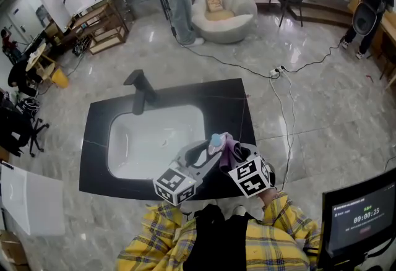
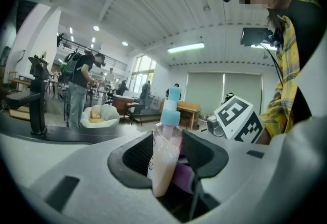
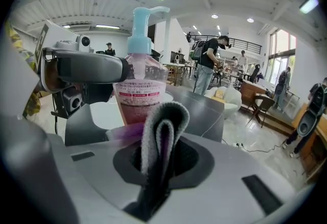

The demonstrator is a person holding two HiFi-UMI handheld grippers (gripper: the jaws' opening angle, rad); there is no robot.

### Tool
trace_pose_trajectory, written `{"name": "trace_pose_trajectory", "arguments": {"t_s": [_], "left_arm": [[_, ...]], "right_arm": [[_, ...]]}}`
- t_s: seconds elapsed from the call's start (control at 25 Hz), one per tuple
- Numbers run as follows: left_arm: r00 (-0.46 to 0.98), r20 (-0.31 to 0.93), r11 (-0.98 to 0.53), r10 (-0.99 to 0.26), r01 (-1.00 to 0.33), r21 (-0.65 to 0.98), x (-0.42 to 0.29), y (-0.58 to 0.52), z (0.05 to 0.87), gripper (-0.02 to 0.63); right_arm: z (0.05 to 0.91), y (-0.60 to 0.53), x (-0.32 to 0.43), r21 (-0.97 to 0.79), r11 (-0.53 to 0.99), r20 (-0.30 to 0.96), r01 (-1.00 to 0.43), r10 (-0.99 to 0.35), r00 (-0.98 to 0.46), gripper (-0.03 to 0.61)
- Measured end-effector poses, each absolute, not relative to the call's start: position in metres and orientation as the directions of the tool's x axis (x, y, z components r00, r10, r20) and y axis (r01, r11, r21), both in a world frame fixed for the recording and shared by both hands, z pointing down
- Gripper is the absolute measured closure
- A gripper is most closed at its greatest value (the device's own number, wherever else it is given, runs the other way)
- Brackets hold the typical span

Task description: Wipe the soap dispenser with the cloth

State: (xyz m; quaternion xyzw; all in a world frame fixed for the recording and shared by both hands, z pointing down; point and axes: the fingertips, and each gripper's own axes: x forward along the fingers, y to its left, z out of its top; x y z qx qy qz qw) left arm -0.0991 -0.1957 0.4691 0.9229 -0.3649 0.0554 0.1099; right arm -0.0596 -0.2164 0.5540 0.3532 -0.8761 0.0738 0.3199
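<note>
Left gripper view, soap dispenser [image 2: 164,161] clamped btwn L fingers [image 2: 204,152], cloth [image 3: 152,133] pinched in R fingers [image 3: 193,160]

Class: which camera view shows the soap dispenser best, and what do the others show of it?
The right gripper view: the soap dispenser stands mid-frame, pump and label clear, base behind the cloth. The left gripper view shows it close, foreshortened, between the fingers. The head view shows only its small blue top.

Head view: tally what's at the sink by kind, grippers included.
soap dispenser: 1
cloth: 1
gripper: 2 (left gripper, right gripper)
faucet: 1
sink: 1
Total: 6
</note>
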Motion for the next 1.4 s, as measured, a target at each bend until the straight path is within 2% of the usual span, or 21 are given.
{"name": "trace_pose_trajectory", "arguments": {"t_s": [0.64,1.4], "left_arm": [[0.746,0.180,-0.734,-0.641,-0.665,0.140,-0.101,-0.197,0.468,0.445],[0.697,0.167,-0.688,-0.697,-0.716,0.117,-0.105,-0.216,0.469,0.446]], "right_arm": [[0.562,-0.215,-0.057,0.090,0.736,0.643,-0.671,-0.558,-0.525,0.535],[0.529,-0.217,-0.034,0.037,0.623,0.534,-0.781,-0.673,-0.512,0.535]]}}
